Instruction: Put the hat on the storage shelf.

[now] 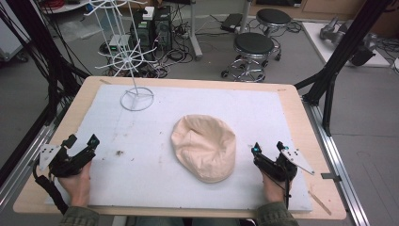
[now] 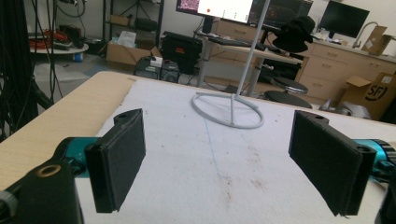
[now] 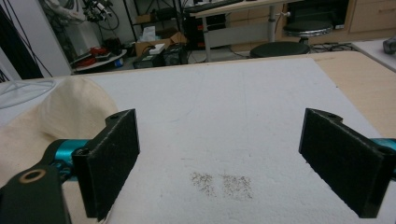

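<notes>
A cream-coloured cloth cap [image 1: 204, 147] lies on the white mat [image 1: 155, 141] a little right of centre; its edge [image 3: 60, 116] rises at the left of the right gripper view. A white wire stand [image 1: 134, 56] with a ring base [image 2: 229, 109] stands at the mat's far left. My left gripper [image 1: 81, 142] rests at the mat's left edge, open, with nothing between its jaws [image 2: 217, 172]. My right gripper [image 1: 269, 147] sits just right of the cap, open and empty [image 3: 219, 163], apart from the cloth.
The mat lies on a wooden table [image 1: 301, 122]. Dark specks [image 3: 222, 183] mark the mat ahead of the right gripper. Two black stools [image 1: 254, 49], computer towers [image 1: 150, 23] and cables stand on the floor beyond the far edge. Black frame struts [image 1: 339, 61] rise at the right.
</notes>
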`<move>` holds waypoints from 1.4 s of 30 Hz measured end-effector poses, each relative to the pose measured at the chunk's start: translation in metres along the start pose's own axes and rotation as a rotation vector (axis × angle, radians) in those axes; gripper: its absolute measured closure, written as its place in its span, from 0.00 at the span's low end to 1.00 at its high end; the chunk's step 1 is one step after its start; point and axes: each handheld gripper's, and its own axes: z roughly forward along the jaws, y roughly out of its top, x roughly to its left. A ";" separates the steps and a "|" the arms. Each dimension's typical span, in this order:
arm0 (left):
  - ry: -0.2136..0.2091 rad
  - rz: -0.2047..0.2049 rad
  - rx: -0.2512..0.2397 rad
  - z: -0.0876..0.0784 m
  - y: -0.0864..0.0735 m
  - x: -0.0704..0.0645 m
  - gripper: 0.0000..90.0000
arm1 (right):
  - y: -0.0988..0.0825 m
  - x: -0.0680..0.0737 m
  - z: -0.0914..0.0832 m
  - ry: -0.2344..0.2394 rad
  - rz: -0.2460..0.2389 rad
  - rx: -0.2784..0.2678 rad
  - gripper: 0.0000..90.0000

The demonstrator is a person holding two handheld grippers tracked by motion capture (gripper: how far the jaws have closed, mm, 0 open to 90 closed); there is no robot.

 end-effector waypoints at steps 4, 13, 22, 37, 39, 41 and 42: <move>-0.006 0.001 0.002 0.000 0.000 -0.001 0.21 | 0.000 -0.001 -0.001 -0.019 -0.002 0.010 0.13; -0.022 -0.002 0.006 0.003 -0.003 -0.004 0.22 | -0.001 -0.002 0.001 -0.026 -0.003 0.016 0.13; -0.022 -0.020 0.006 0.001 -0.003 -0.002 0.22 | -0.003 -0.003 0.002 -0.020 -0.001 0.035 0.13; -0.030 -0.062 -0.011 -0.004 -0.003 -0.002 0.22 | -0.002 0.000 0.003 -0.008 -0.015 0.037 0.13; -0.031 -0.062 -0.011 -0.004 -0.003 -0.002 0.22 | 0.000 0.003 0.003 -0.005 -0.009 0.035 0.13; -0.028 -0.059 -0.010 -0.005 -0.003 -0.003 0.22 | 0.008 0.004 0.005 0.003 -0.029 0.023 0.13; -0.026 -0.057 -0.012 -0.005 -0.003 -0.003 0.22 | 0.012 0.006 0.005 0.004 -0.038 0.012 0.13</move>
